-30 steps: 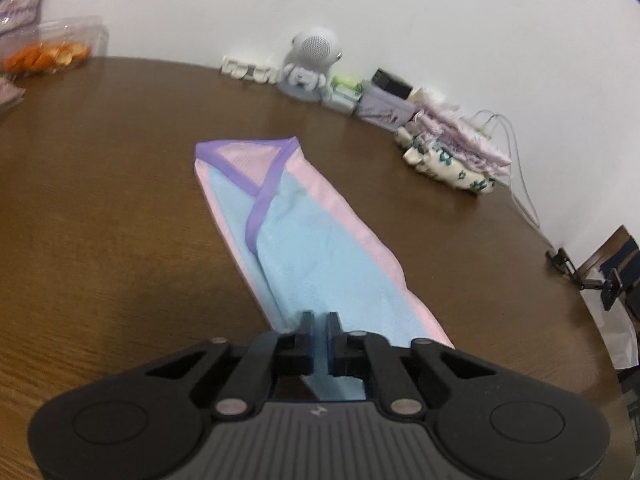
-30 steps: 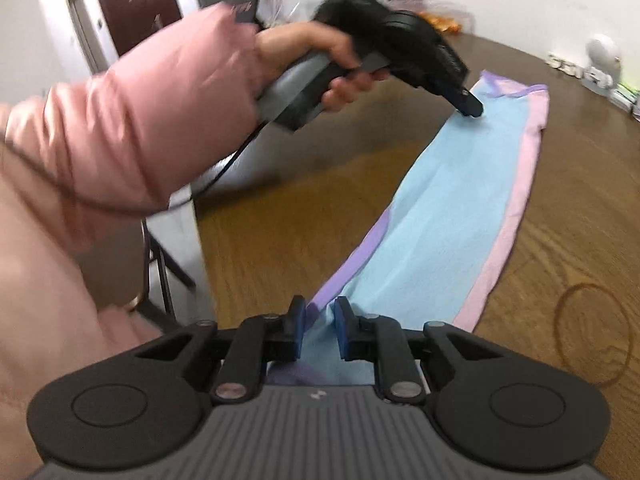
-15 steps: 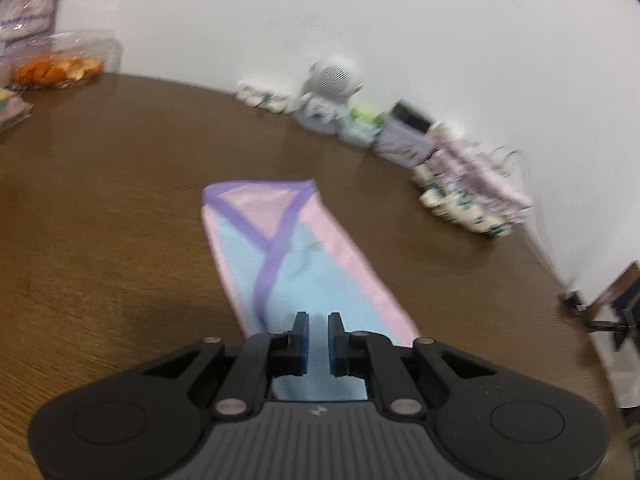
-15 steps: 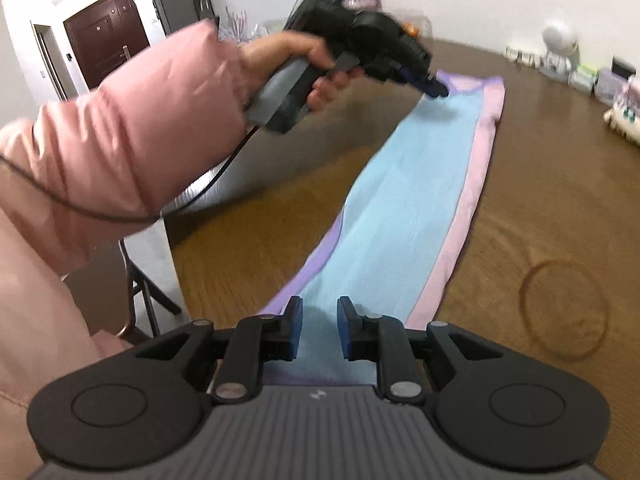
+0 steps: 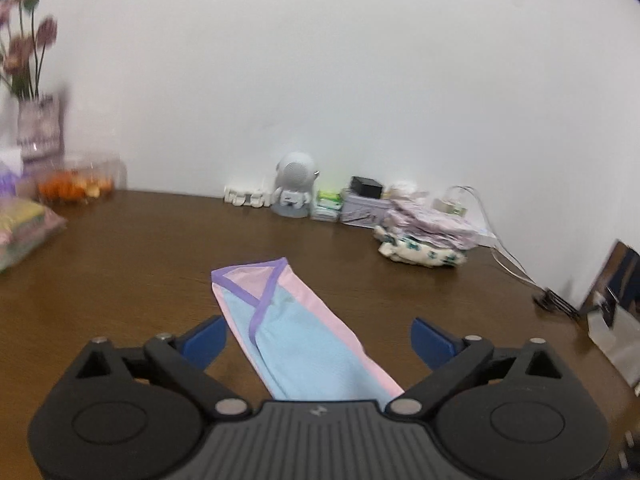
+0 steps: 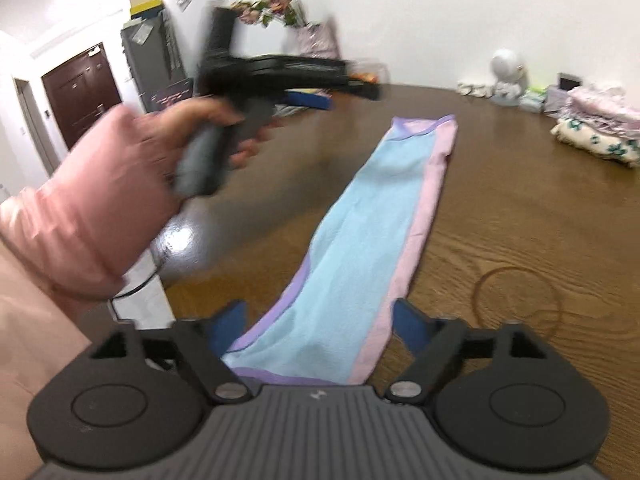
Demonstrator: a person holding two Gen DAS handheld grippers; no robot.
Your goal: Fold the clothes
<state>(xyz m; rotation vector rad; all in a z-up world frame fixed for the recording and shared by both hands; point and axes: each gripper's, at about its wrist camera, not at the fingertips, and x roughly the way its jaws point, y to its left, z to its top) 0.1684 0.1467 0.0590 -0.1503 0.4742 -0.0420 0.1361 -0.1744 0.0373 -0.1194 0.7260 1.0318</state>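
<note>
A long light-blue garment with a pink side band and purple trim lies flat as a narrow strip on the brown wooden table. My left gripper hovers above its near part. Its jaws are opening wide and the blue pads stand clear of the cloth on both sides. In the right wrist view the same garment runs away from me. My right gripper straddles its near end, its jaws opening and the pads apart from the fabric. A hand in a pink sleeve holds the blurred left gripper up above the table's left side.
A stack of folded clothes sits at the back right beside small boxes and a white round-headed figurine. A flower vase, a tub of orange pieces and a bag lie far left. A ring stain marks the wood.
Both grippers were shut on the garment's ends and now stand wide open, with the cloth lying flat. The left gripper has lifted up and away from the cloth. The right has risen slightly.
</note>
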